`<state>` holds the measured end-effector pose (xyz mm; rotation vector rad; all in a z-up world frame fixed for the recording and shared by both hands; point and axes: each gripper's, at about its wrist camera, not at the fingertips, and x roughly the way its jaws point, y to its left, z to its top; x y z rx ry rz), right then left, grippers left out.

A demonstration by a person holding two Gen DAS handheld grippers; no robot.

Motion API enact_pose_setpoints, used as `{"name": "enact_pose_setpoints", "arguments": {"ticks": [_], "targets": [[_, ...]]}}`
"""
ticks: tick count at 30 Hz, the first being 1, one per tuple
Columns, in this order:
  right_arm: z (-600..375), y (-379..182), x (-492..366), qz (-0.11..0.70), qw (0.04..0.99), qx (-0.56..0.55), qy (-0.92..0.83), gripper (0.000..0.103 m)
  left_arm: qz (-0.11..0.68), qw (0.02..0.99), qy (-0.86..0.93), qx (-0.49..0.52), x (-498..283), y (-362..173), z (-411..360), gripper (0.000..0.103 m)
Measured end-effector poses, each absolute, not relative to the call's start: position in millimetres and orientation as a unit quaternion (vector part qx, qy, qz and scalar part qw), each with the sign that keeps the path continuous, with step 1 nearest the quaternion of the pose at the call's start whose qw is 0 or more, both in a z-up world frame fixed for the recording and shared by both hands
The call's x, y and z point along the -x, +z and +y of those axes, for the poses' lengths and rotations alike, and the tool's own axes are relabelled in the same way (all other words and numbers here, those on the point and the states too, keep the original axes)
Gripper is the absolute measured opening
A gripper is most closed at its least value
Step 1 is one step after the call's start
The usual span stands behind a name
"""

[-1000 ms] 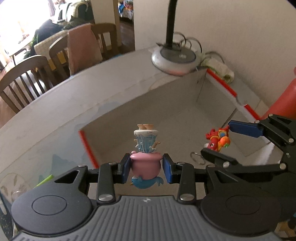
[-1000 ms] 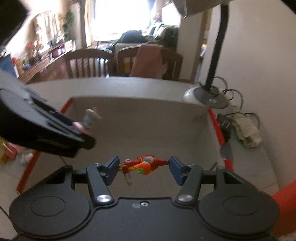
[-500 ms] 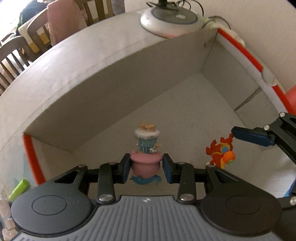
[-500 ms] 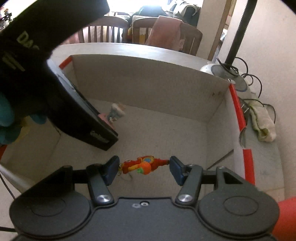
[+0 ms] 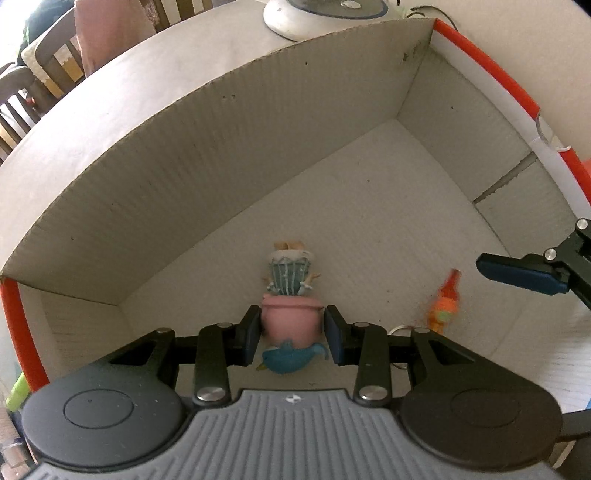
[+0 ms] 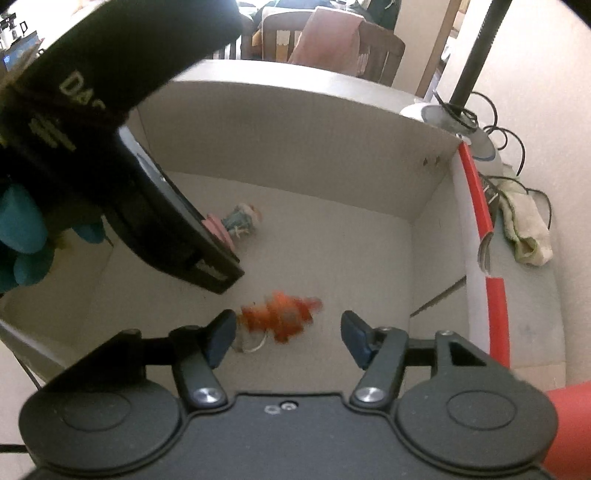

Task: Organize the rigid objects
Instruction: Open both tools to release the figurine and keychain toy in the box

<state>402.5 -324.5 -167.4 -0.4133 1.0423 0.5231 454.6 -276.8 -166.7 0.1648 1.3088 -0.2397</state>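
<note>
My left gripper [image 5: 291, 328] is shut on a pink, blue-skirted figurine [image 5: 290, 302], held head-down low inside an open cardboard box [image 5: 221, 147]. The same figurine [image 6: 236, 219] pokes out beyond the left gripper's body in the right wrist view. My right gripper [image 6: 288, 330] hangs over the box floor and its jaws are opening. The orange-red toy [image 6: 280, 314] with a key ring is blurred and sits loose between the pads, touching neither. From the left wrist view, that orange-red toy [image 5: 445, 304] shows below one blue fingertip [image 5: 517, 277] of the right gripper.
The box has white walls and red-taped rims [image 5: 498, 85]. A lamp base [image 5: 325, 14] with cables stands behind it, beside a crumpled cloth [image 6: 528, 229]. Wooden chairs [image 6: 332, 48] stand past the table. A hand in a blue glove [image 6: 22, 229] holds the left gripper.
Both grippers have sunk deeper into the box. The right gripper's jaws have spread and the orange-red toy has dropped out of their grip. The left gripper still holds the figurine.
</note>
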Motion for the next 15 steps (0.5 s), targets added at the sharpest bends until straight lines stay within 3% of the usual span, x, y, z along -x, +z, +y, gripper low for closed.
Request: {"name": "enact_pose_setpoints", "arguments": {"ticks": [6,10,15], "targets": [[-327,-173,-405,0.494,0.815,0.183,0.241,0.072,0.608,0.782,-0.11,-0.076,-453,-171,-277,0.04],[-330,-168,-406,0.49,0.82,0.172,0.242,0.076,0.603,0.785,-0.112,-0.08,-445,-171,-275,0.06],[-342,-164,-400,0.481,0.828,0.158,0.242,0.078,0.592,0.795,-0.112,-0.066,-435,-163,-267,0.061]]}}
